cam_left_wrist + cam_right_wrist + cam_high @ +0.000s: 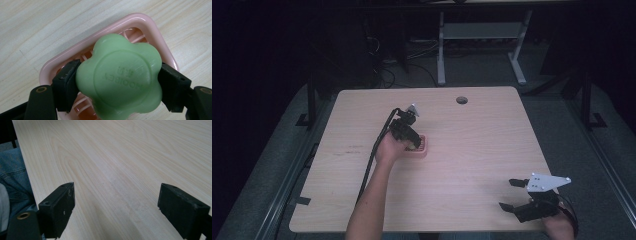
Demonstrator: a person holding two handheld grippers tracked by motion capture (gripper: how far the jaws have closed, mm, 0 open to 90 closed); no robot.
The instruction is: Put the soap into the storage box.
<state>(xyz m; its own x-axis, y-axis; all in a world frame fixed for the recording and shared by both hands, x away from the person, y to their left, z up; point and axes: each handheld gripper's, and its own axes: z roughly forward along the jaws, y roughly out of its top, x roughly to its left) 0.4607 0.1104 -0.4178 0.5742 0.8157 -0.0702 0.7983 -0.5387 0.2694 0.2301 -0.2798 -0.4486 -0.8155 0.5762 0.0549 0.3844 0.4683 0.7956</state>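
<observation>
The green flower-shaped bar of soap (120, 77) sits pinched between the jaws of the left tool (117, 86), directly over the pink slatted plastic soap dish (147, 22) near the middle of the pale wooden desk (472, 150). The soap looks smooth and rounded, so it could squirt out sideways under too hard a squeeze, or nudge the light dish. The right tool (518, 194) hovers spread apart, holding nothing, at the desk's near right corner.
</observation>
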